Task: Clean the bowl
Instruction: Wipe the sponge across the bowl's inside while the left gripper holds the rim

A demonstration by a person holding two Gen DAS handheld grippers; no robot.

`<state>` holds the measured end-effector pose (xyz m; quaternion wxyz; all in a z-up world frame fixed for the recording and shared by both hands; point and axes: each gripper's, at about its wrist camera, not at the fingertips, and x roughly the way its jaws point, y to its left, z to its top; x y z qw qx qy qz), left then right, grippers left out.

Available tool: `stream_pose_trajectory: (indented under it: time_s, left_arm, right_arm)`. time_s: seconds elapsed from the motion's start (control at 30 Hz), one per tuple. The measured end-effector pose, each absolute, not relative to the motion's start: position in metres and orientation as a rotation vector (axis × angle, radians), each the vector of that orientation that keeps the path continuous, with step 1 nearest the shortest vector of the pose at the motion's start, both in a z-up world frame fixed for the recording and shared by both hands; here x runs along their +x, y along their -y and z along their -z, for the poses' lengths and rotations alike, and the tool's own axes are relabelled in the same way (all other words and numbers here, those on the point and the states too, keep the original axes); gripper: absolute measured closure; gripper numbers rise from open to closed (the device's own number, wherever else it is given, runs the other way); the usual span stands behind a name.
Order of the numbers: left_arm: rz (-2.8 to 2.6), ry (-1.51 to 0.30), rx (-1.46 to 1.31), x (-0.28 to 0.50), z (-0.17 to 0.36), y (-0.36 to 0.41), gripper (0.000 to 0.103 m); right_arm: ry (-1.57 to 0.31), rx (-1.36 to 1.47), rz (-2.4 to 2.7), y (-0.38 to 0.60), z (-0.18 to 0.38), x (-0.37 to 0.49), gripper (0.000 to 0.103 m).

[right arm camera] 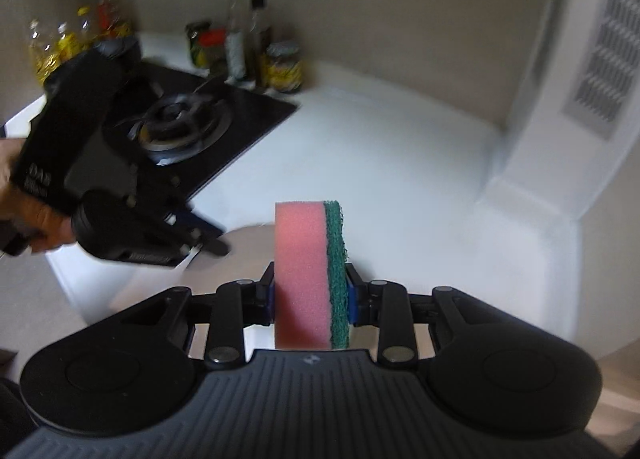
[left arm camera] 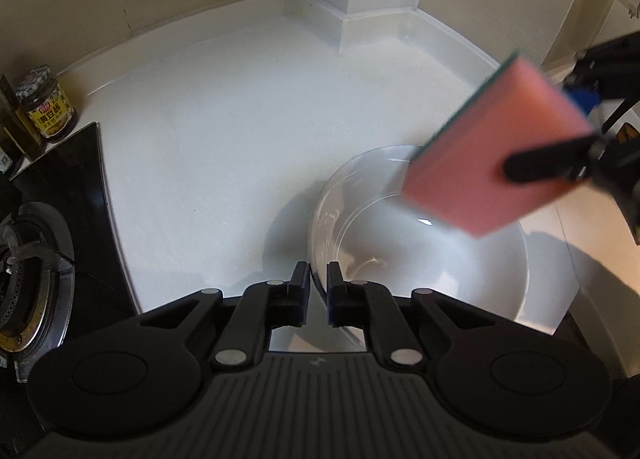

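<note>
White counter [left arm camera: 240, 131] carries a clear bowl [left arm camera: 420, 259]; left tongs [left arm camera: 318, 291] seemingly clamp its rim, right tongs [right arm camera: 310, 293] clamp a blurred pink-green sponge [right arm camera: 310, 275] above it

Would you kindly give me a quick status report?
Left tongs pinching bowl rim. Right tongs shut on sponge, above the bowl, not touching. Nothing in the way.

Off to the left of the jaws, a black gas hob [right arm camera: 192, 127] is set into the white counter [left arm camera: 248, 131]. Behind it stand a yellow-labelled jar [left arm camera: 48, 103], dark bottles [right arm camera: 256, 47] and cooking oil [right arm camera: 60, 47]. A louvred white panel [right arm camera: 604, 51] rises on the right.
</note>
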<state>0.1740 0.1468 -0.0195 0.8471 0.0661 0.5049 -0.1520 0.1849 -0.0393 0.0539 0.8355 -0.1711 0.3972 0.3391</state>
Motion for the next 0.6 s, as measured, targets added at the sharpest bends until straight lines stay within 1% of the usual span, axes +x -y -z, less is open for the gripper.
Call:
stream_pose_trajectory:
  time_s: [0.17,0.27,0.47,0.6]
  left_arm:
    - [0.321,-1.059,0.163,0.173,0.021,-0.144,0.096]
    - [0.32,-1.059,0.161,0.173,0.021,-0.144,0.096]
    - [0.314,-1.055,0.163,0.171,0.021,-0.143,0.096]
    - [0.319,-1.05,0.161,0.17,0.022,-0.143,0.096]
  right_arm:
    - [-0.942,-0.385,-0.765,0.018,-0.036,0.194,0.076]
    - [-0.972,-0.408,-0.752,0.005,-0.024,0.206,0.076]
    - [-0.976,-0.382,-0.837,-0.015,-0.016,0.205,0.075]
    - [-1.012,-0.46,-0.926,-0.017,-0.016,0.188,0.075]
